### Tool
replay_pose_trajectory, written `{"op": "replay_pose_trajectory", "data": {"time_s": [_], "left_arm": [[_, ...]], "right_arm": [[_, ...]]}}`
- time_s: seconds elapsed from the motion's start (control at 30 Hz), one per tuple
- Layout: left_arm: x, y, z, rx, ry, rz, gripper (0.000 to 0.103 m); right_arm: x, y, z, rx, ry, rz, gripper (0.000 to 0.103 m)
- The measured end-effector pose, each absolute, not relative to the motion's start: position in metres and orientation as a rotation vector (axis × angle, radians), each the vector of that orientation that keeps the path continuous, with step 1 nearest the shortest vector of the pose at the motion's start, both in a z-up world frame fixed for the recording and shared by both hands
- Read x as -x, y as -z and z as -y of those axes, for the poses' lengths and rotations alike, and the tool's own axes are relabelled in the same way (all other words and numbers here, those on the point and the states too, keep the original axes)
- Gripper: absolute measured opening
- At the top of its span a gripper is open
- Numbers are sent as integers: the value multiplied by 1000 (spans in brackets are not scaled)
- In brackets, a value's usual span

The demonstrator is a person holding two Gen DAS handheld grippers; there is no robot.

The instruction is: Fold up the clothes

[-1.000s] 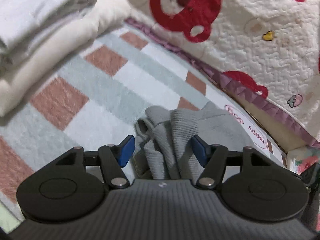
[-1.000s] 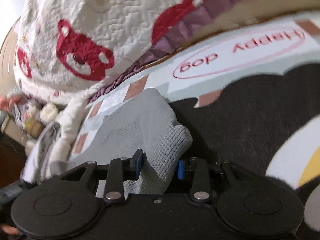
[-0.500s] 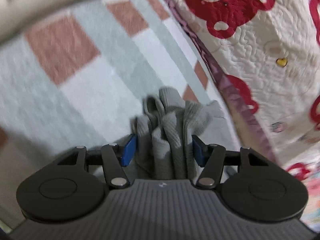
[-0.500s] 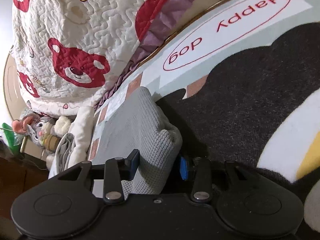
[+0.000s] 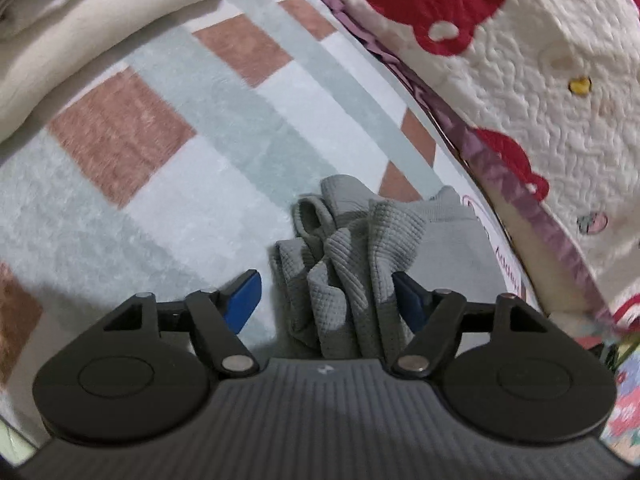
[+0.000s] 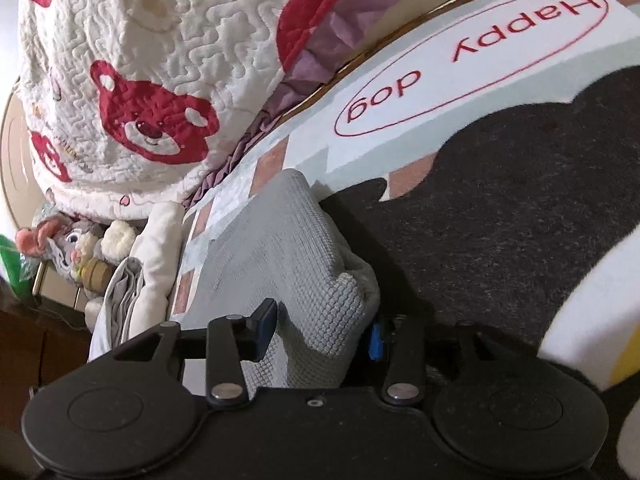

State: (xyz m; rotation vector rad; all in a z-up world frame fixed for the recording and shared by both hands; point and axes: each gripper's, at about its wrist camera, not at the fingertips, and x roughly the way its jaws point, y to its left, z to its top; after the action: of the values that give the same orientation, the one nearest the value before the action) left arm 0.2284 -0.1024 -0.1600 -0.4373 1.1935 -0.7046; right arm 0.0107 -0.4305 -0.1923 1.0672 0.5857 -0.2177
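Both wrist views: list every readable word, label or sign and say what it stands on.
"Happy dog": red letters in a red oval, upside down, on the pale checked plush blanket.
Left wrist view: the same oval's edge shows beside the grey waffle-knit garment, too cut off to read.
Small stitching on the white bear-print quilt: too small to read.

This is a home, most likely a bedroom. A soft checked rug [image 5: 208,128] in pale green, white and brown covers the floor and carries a red "Happy dog" logo [image 6: 472,64]. Beside it hangs a cream quilted bedspread [image 6: 160,40] printed with red bears and edged with a purple frill. Plush toys [image 6: 76,244] sit nearby, next to folded cream bedding [image 5: 80,32].
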Motion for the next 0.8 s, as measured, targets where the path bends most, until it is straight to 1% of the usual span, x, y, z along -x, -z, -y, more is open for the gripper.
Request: {"op": "replay_pose_trajectory", "data": {"time_s": [0.13,0.27,0.33,0.4,0.43,0.47,0.5,0.53,0.57,0.6,0.7,0.8], "left_arm": [[-228,167,97,500,717,-1173,68],[-235,175,98,647,690,-1191,72],[-234,179,102,702,692,-1172,75],[-229,175,111,632,708,-1142,74],[-226,173,116,594,715,-1127,72],[-223,171,120,542,715,-1105,67],[-220,169,124,488,712,-1081,50],[-217,167,129,435,710,-1057,40],[-214,165,133,382,707,-1032,38],[-211,164,138,329,703,-1007,35],[-211,159,138,307,710,-1001,28],[-211,152,136,300,699,-982,26]], "right_arm": [[-5,196,427,-1122,217,-572,51],[-7,197,422,-1041,220,-518,54],[-11,197,419,-1002,220,-496,57],[-17,198,417,-987,219,-471,65],[-22,197,417,-987,210,-473,66],[-27,197,417,-988,200,-475,66],[-32,197,418,-987,190,-476,67],[-35,190,418,-956,161,-482,66],[-38,184,419,-925,131,-488,49],[-40,178,420,-894,102,-493,28],[-49,160,422,-799,15,-508,24],[-57,134,416,-684,-70,-520,23]]}}
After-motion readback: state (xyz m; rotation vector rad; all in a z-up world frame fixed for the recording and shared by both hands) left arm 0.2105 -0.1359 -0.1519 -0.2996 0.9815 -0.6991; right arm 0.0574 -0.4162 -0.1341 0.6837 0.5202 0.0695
